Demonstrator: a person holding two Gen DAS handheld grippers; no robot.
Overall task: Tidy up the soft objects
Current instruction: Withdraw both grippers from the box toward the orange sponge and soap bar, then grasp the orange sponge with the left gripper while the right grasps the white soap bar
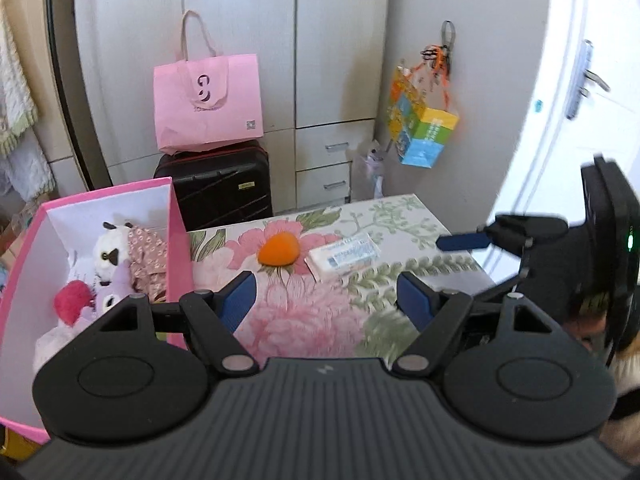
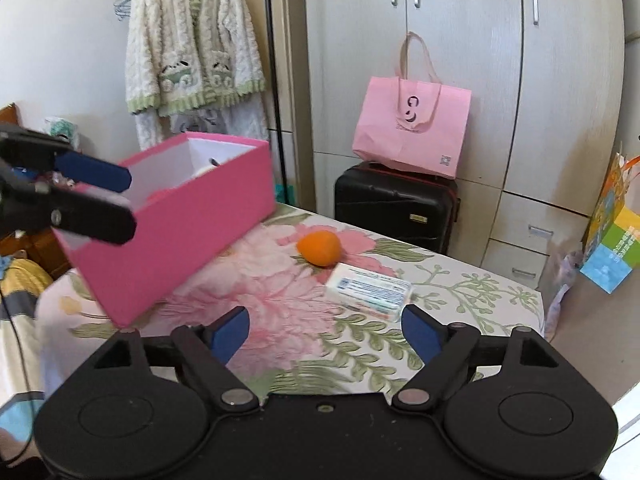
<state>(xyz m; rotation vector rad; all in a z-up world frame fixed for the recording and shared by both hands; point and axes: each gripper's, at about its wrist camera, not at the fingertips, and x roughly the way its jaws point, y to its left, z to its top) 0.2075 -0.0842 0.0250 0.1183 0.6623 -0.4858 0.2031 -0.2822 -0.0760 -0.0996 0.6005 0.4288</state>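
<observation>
An orange plush ball (image 1: 279, 251) (image 2: 320, 253) lies on the flowered tabletop (image 1: 304, 320), with a white tissue pack (image 1: 344, 258) (image 2: 370, 290) just right of it. At the left stands an open pink box (image 1: 178, 236) (image 2: 180, 232) holding a white owl plush (image 1: 108, 248), a purple plush (image 1: 114, 294), a red-pink plush (image 1: 72, 300) and a floral cloth (image 1: 148, 258). My left gripper (image 1: 326, 300) (image 2: 130, 203) is open and empty, beside the box and short of the ball. My right gripper (image 2: 326, 332) is open and empty, just before the tissue pack. One of its blue fingers (image 1: 462, 241) shows at the right.
Behind the table a black suitcase (image 1: 214, 184) (image 2: 394, 204) carries a pink paper bag (image 1: 208, 100) (image 2: 412, 132), backed by grey wardrobe doors and drawers (image 1: 324, 168). A colourful gift bag (image 1: 422, 132) hangs at the right by a white door (image 1: 560, 100). A fluffy robe (image 2: 192, 40) hangs at the left.
</observation>
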